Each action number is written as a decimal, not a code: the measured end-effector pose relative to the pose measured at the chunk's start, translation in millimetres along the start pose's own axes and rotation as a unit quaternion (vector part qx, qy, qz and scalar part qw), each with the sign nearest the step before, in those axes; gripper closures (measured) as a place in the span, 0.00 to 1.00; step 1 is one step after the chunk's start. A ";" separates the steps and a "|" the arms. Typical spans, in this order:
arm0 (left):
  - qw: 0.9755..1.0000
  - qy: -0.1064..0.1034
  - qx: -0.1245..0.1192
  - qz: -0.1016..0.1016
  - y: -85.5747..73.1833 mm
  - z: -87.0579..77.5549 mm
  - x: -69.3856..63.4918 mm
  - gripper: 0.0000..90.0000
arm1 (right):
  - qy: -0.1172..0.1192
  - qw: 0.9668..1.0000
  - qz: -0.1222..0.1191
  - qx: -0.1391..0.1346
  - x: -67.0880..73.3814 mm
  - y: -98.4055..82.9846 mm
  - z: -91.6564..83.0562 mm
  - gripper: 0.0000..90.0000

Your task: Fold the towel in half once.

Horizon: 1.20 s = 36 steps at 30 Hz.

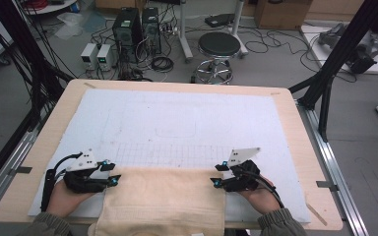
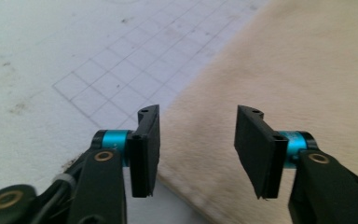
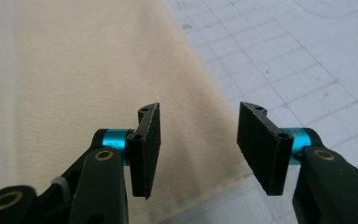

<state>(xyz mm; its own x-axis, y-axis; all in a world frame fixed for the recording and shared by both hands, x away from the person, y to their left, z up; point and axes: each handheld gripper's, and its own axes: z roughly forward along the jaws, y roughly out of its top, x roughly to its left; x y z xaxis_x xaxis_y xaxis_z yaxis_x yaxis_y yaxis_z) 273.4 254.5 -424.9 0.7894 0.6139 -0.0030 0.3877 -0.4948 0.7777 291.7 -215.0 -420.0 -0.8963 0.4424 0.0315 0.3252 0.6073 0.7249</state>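
A beige towel (image 1: 163, 200) is spread flat on the white gridded mat (image 1: 177, 123) at the near edge of the worktop (image 1: 295, 128), its near end hanging over that edge. The left tool (image 1: 112, 173) is held at the towel's far left corner and the right tool (image 1: 218, 174) at its far right corner. The jaws of both tools are seen apart, with nothing clamped; the towel's edge lies below each gap.

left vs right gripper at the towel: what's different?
The left gripper sits at the towel's far left corner, the right gripper at its far right corner. The left points rightward in the high view, the right leftward. Shared: both are open over the towel's edge, nothing pinched.
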 end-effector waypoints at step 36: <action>0.999 -0.004 0.015 -0.041 10.4 18.5 19.1 0.91 | 0.029 0.999 0.028 0.008 -24.8 -0.8 5.3 0.91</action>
<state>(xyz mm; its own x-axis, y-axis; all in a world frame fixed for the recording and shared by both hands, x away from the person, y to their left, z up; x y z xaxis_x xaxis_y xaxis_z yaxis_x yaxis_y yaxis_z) 301.2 249.7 -428.5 0.7584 0.6478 -0.0717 0.4652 -0.4610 0.7557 315.3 -222.9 -425.0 -0.8923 0.4372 0.1122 0.3802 0.5939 0.7091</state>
